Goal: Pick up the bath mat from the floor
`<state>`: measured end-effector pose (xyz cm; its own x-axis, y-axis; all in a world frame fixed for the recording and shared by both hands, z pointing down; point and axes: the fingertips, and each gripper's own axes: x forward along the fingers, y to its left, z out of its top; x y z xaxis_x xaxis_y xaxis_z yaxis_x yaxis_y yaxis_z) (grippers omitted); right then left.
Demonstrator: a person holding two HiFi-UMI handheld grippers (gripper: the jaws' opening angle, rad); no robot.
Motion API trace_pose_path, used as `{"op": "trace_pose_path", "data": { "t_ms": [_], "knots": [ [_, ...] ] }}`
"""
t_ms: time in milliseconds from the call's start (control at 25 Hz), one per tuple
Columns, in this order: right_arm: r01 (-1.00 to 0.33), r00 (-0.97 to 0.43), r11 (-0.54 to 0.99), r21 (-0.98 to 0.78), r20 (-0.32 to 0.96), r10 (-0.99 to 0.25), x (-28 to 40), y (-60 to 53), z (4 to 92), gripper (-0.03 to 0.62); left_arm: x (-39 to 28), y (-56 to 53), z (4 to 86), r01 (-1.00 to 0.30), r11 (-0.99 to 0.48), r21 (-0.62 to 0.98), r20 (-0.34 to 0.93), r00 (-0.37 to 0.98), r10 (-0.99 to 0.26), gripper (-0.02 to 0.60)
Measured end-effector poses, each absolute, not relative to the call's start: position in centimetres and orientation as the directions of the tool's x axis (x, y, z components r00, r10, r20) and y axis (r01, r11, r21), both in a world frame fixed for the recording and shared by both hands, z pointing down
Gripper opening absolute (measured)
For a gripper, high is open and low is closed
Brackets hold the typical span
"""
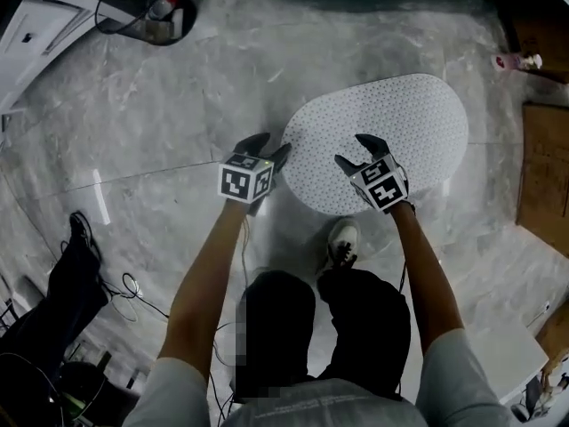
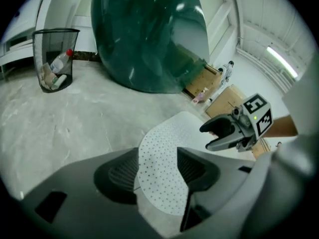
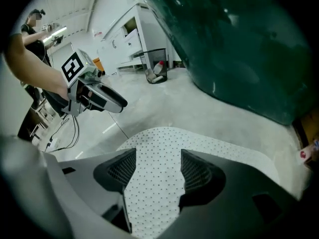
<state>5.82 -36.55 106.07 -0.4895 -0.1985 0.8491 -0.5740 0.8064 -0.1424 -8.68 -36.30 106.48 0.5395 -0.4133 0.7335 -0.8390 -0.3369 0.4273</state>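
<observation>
Your left tongs (image 2: 157, 171) stand open, jaws well apart and pressing on nothing. Through the gap in the left gripper view you look onto the rounded end of the bath mat (image 2: 160, 138) and the floor (image 2: 75, 118) beside it. From the head view these tongs sit at the mat's left edge, one jaw tip over the bare floor and the other at the rim of the mat. Whether a tip touches it, you cannot tell.

Your right tongs (image 3: 157, 171) are open too, wide, with nothing gripped. The dotted surface of the mat fills the space between the jaws in the right gripper view. From the head view they sit over the near part of the mat, a little in from its edge.

The mat is a white, dotted oval that lies flat on the grey marbled floor in front of you, its long axis running away to the right. Your shoe (image 1: 341, 239) stands just short of its near edge, between your two arms.

Farther out, a wire mesh waste bin (image 2: 55, 59) stands off to the left with a plastic bottle (image 2: 61, 61) inside. A large dark green rounded body (image 2: 149, 34) rises beyond the mat. Flat cardboard (image 1: 542, 176) lies on the floor at the right, and loose cables (image 1: 133, 287) trail at your lower left.
</observation>
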Motion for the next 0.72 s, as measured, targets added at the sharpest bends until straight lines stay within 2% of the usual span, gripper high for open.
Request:
{"op": "trace_pose_path", "data": {
  "t_ms": [400,720],
  "knots": [
    [-0.492,-0.467,0.867,-0.086,0.866,-0.179,4.3,-34.0,117.8,0.282,-8.0,-36.6,114.8,-0.801,-0.446,0.399,0.699,0.581,-0.417,0.238],
    [-0.497,-0.489,0.865,-0.069,0.846,-0.213,4.5,-33.9,119.1,0.29,-7.6,-36.1,116.3,-0.799,-0.46,0.387,0.703,0.579,-0.414,0.238]
  ]
}}
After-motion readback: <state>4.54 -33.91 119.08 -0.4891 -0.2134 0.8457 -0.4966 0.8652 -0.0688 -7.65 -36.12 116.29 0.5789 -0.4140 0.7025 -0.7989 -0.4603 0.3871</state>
